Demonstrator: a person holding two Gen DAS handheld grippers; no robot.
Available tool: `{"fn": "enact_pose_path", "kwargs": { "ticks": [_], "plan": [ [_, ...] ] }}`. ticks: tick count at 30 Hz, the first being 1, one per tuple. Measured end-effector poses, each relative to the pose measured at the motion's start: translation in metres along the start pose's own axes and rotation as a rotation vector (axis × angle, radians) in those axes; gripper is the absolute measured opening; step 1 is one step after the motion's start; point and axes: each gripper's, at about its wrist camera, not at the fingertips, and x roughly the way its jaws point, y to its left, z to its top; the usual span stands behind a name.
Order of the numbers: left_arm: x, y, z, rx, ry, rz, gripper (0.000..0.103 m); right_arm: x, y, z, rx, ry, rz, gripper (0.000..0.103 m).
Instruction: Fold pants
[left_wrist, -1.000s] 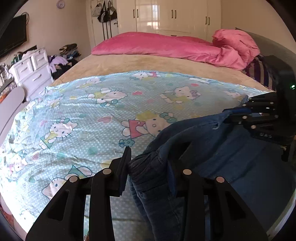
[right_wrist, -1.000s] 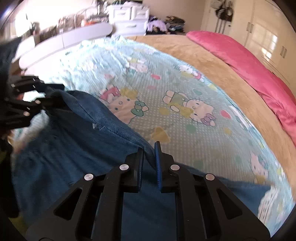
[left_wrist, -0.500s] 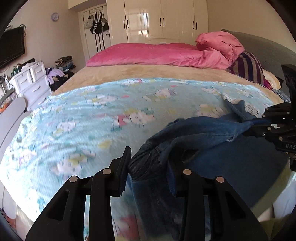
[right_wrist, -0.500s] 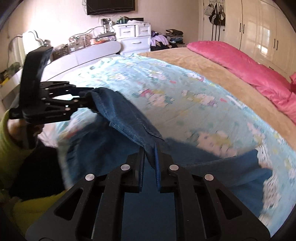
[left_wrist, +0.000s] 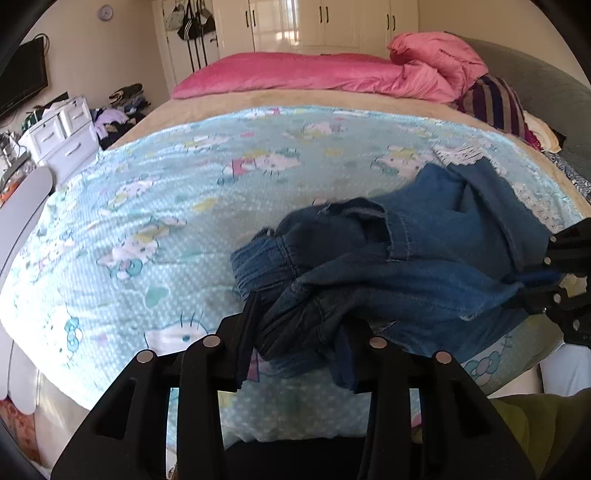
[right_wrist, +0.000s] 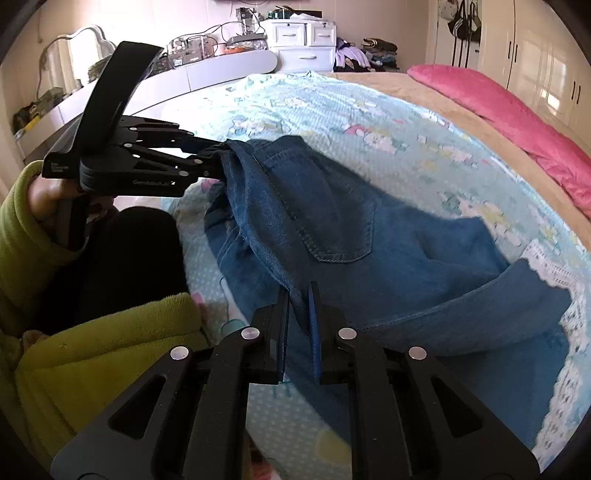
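Blue denim pants lie bunched on a light-blue cartoon-print blanket near the bed's front edge. My left gripper has the gathered waistband filling its jaws. The jaws are opening slightly, and the cloth is still pinched between the fingers. In the right wrist view the left gripper holds that waist end up at the left. A back pocket shows on the pants. My right gripper is shut on a thin denim edge. It also shows at the right rim as the right gripper.
A pink duvet and a striped pillow lie at the bed's far side. White drawers and a curved white desk stand to the left. A person's green sleeve and dark lap are close to the bed's edge.
Both grippers have drawn back toward the bed's near edge, dragging the pants over the blanket. More blanket now shows beyond the denim. Both grips have held.
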Motion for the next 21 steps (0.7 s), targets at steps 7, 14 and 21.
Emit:
{"fn": "enact_pose_path", "kwargs": {
  "ticks": [7, 14, 21],
  "plan": [
    [0.008, 0.011, -0.003, 0.025, 0.049, -0.074, 0.042, 0.023, -0.003, 0.007, -0.045, 0.124, 0.055, 0.005],
    [0.012, 0.007, 0.001, 0.122, 0.128, -0.078, 0.051, 0.02, 0.002, -0.01, -0.071, 0.115, 0.053, 0.006],
    [0.017, 0.011, 0.0, 0.072, 0.19, -0.059, 0.064, 0.02, -0.003, -0.026, -0.031, 0.079, 0.11, 0.009]
  ]
}}
